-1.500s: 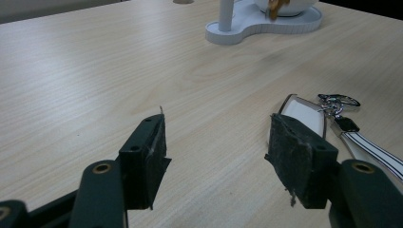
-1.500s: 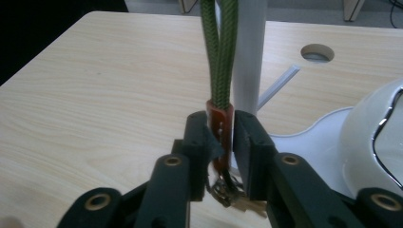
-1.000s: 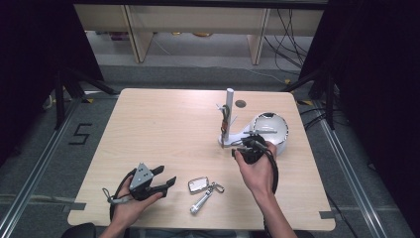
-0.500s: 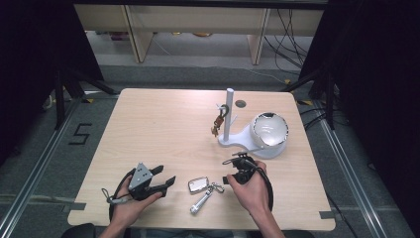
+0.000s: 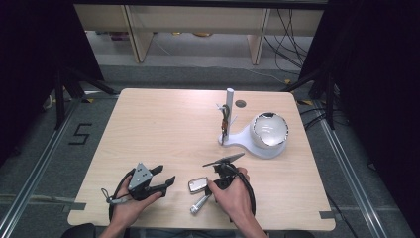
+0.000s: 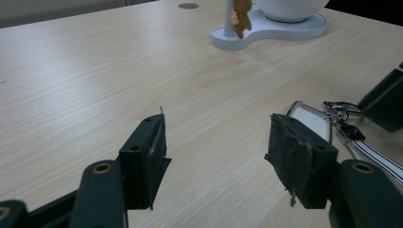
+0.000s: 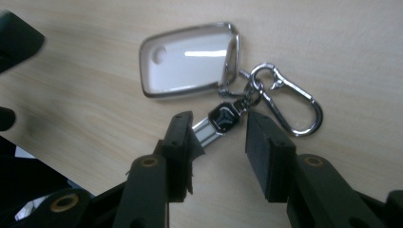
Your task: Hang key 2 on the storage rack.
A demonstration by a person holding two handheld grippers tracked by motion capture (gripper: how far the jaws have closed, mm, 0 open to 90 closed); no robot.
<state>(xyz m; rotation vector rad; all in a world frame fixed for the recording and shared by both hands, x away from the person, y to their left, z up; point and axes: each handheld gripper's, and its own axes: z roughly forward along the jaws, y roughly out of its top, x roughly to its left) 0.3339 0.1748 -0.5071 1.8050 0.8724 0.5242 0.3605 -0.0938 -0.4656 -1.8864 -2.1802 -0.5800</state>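
- High view: the key fob [image 5: 197, 185] lies flat near the table's [image 5: 163, 129] front edge, with its strap [image 5: 200, 203] trailing toward the person. The right gripper [image 5: 224, 161] is tipped down over the bunch, probably so its jaws can come at the strap from above. The left gripper [image 5: 166, 177] rests low just left of the fob with its jaws apart and empty, apparently waiting its turn. Well behind stands a white stand [image 5: 240, 140] with a post [image 5: 229, 114] and a bowl [image 5: 270, 131]; a small brown charm [image 5: 225, 121] hangs on the post, which suggests the post is a hanging place for keyrings.
- Left gripper view: jaws spread wide, nothing between them, bare wood underneath. The fob's silver edge [image 6: 309, 118] and its ring hardware [image 6: 343, 114] lie just beyond the right-hand jaw, not touched. The hand seems parked close by so it can steady the bunch if needed.
- Right gripper view: the two jaws straddle the strap's black-capped metal end [image 7: 222, 119], one on each side, with a gap showing on both, so it is released and not yet gripping. The white fob [image 7: 190, 61] and the carabiner clip [image 7: 285, 102] fan out beyond it, joined at the ring. The narrow strap end looks like the chosen hold because it fits between the jaws, whereas the fob is broad and flat.
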